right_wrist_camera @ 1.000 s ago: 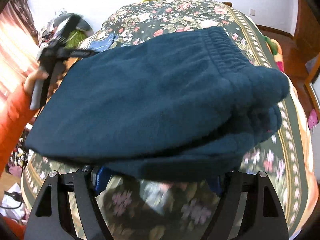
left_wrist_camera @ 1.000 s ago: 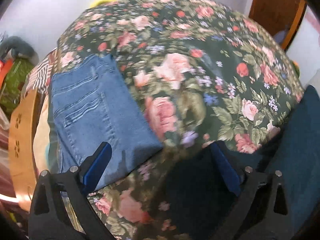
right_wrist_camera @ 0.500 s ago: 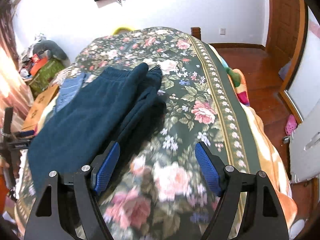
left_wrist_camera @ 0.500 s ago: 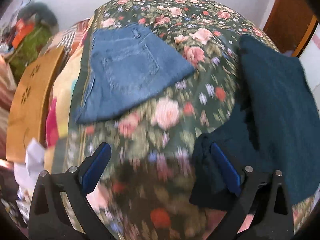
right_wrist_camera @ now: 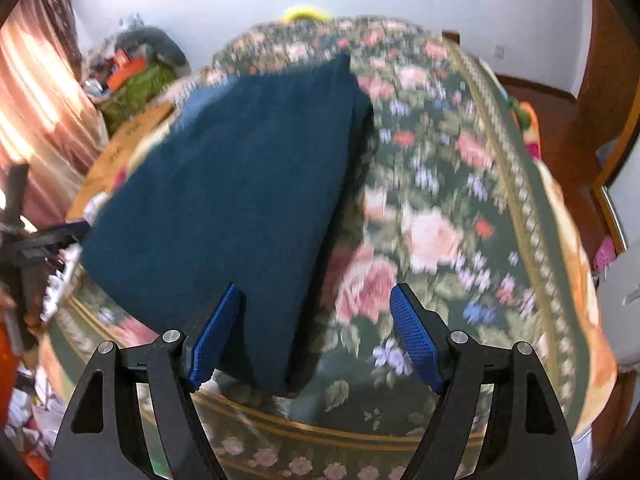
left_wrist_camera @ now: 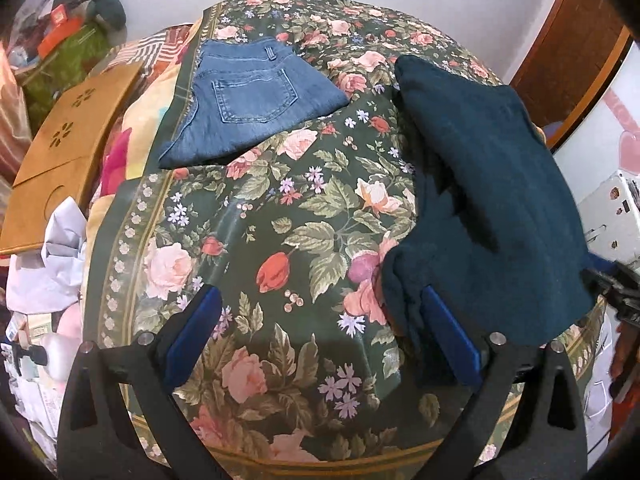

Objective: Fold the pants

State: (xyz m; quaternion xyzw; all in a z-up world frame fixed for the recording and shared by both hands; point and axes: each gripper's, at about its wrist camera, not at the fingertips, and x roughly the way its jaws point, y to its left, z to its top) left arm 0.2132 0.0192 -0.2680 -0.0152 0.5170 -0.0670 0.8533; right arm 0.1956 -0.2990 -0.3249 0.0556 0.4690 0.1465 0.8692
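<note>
Folded dark teal pants [left_wrist_camera: 492, 200] lie flat on the floral bedspread [left_wrist_camera: 304, 216], on the right in the left wrist view. My left gripper [left_wrist_camera: 320, 320] hovers open over bare bedspread near the front edge. Its right finger [left_wrist_camera: 448, 336] overlaps the pants' near corner, and nothing sits between the pads. In the blurred right wrist view the same teal pants [right_wrist_camera: 240, 184] fill the left half. My right gripper [right_wrist_camera: 318, 300] is open above their near right corner, with neither pad pressing the cloth. Each gripper shows at the edge of the other's view.
Folded blue jeans [left_wrist_camera: 256, 96] lie at the far left of the bed. A wooden board [left_wrist_camera: 68, 148] and piled clutter [left_wrist_camera: 60, 40] stand past the bed's left side. A wooden door [left_wrist_camera: 568, 48] is at the far right. The bedspread [right_wrist_camera: 460, 200] runs right of the pants.
The left gripper drew back from the jeans, so both garments now show. The teal pants, bulked up close to the right gripper a second ago, now lie flat. Both grippers stayed open.
</note>
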